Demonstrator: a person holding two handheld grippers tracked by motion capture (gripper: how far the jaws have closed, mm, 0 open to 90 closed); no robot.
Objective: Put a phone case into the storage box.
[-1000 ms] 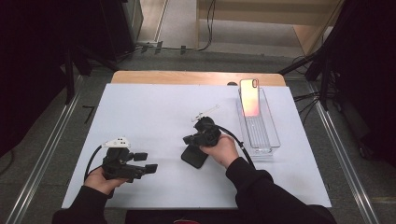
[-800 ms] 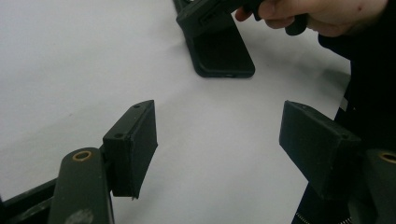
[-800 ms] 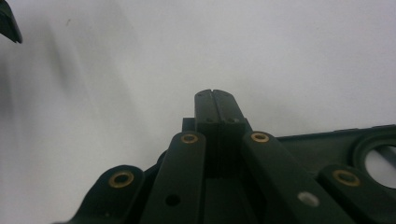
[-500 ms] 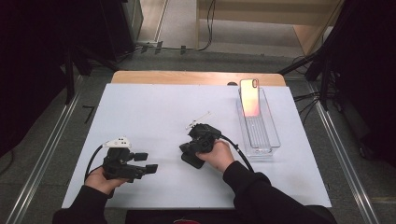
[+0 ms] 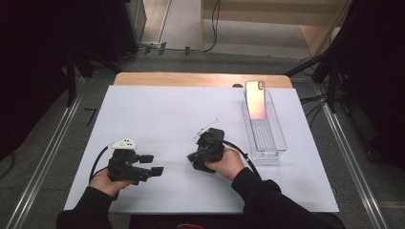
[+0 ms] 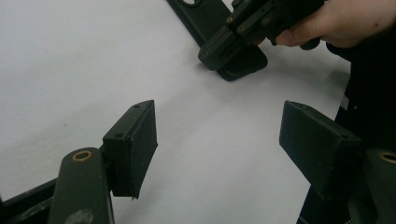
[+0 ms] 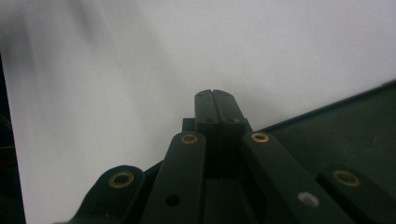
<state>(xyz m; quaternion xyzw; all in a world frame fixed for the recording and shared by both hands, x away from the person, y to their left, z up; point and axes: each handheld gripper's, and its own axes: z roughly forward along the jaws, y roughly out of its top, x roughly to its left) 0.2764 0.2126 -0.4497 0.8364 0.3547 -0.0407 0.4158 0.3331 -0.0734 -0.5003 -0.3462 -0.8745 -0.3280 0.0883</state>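
High view: white table cover, two grippers, one in each hand. Right gripper near centre, pointing toward 7 o'clock, tips down on a black phone case, mostly hidden under the gripper body. Left gripper well apart at 9 o'clock of the case, pointing toward 3 o'clock, nothing in it. One phone propped at the far end of one clear tray, at about 1 o'clock of the right hand, untouched. Right hand clearly nearer to both case and phone.

Left gripper view: left gripper jaws spread wide, only bare white cover between the pads, no grip. Right gripper at 12 to 1 o'clock ahead, jaws together, tips lying on the near rounded end of the case. Case flat on the cover, long axis running from that end up toward 11 o'clock, a camera cut-out showing at the far end by the top edge.

Right gripper view: right gripper jaws fully closed, pads meeting with just a hairline between. Flat dark case surface just beside the tips at 3 to 4 o'clock. Can't tell whether a thin case lip is pinched or the tips merely press on it; looks like pressing.

Count: one case, one phone, one tray, two grippers.

Judgement: next move turns on the case edge lying just to the side of the closed right tips; jaws would need to part to take it.
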